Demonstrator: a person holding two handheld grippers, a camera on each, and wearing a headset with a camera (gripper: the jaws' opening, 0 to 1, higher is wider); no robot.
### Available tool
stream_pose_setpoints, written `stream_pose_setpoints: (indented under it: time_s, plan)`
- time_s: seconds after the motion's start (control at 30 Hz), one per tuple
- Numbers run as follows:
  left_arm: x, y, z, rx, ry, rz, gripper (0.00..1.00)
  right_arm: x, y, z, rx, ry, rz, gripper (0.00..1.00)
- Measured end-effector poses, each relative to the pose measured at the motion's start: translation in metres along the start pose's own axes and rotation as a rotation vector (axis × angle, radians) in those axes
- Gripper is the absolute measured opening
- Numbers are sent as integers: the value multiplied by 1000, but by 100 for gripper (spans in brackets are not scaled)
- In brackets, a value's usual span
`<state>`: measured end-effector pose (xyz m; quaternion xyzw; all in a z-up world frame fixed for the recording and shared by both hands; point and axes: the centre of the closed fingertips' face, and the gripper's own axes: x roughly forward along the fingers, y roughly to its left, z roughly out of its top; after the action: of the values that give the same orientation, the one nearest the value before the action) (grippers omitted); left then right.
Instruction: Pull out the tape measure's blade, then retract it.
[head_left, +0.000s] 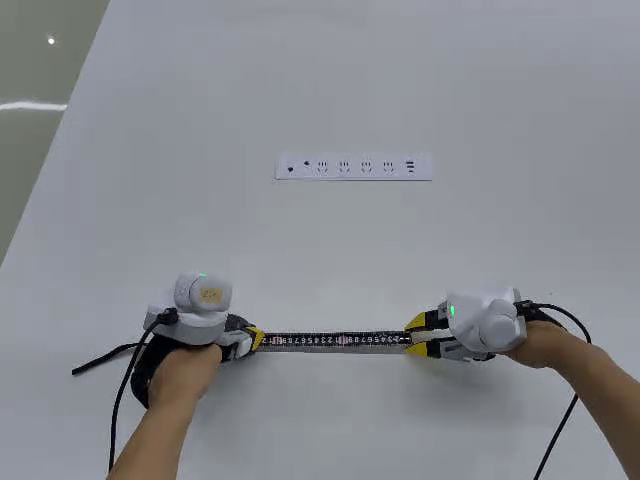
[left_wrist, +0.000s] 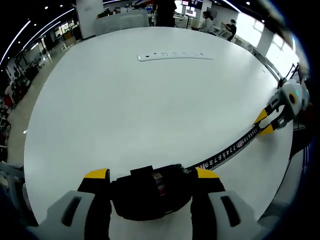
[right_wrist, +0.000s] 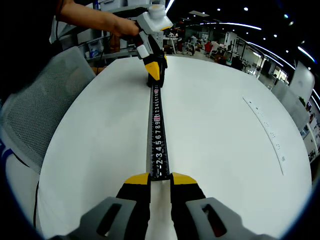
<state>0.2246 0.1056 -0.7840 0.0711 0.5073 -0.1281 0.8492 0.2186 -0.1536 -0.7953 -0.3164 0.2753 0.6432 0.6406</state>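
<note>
White table (head_left: 300, 80), left tongs (left_wrist: 152, 175) gripping tape measure case (left_wrist: 150, 197), right tongs (right_wrist: 160, 179) pinching its blade (right_wrist: 157, 135) (stretched flat).

Head looks down; opposed gripper views share blade (right_wrist: 158, 135).

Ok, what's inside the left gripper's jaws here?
The black tape measure case, with the blade running out to the right gripper. The left gripper covers the case's sides; its underside is hidden.
</note>
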Motion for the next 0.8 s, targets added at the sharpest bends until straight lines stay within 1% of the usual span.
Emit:
stream_pose_setpoints:
  time_s: [0.07,0.13,0.4,0.5,0.67,0.73,0.8]
  plan:
    - [-2,-1,0,-2,2,-5,60,0,1,0,-1,1,1,14]
    - [0,1,-1,-5,6,-11,60,0,1,1,-2,0,1,14]
    - [-2,0,-1,-1,6,-12,60,3,1,4,-6,-3,5,14]
    - [-1,0,-2,-1,10,-13,60,4,1,5,-5,-4,7,14]
    - [1,-1,-1,21,23,-7,60,5,2,5,-9,-3,12,14]
    - [0,-1,-2,18,26,-8,60,5,3,6,-8,-5,11,14]
    - [4,1,-2,17,31,-8,61,5,3,5,-9,-5,13,14]
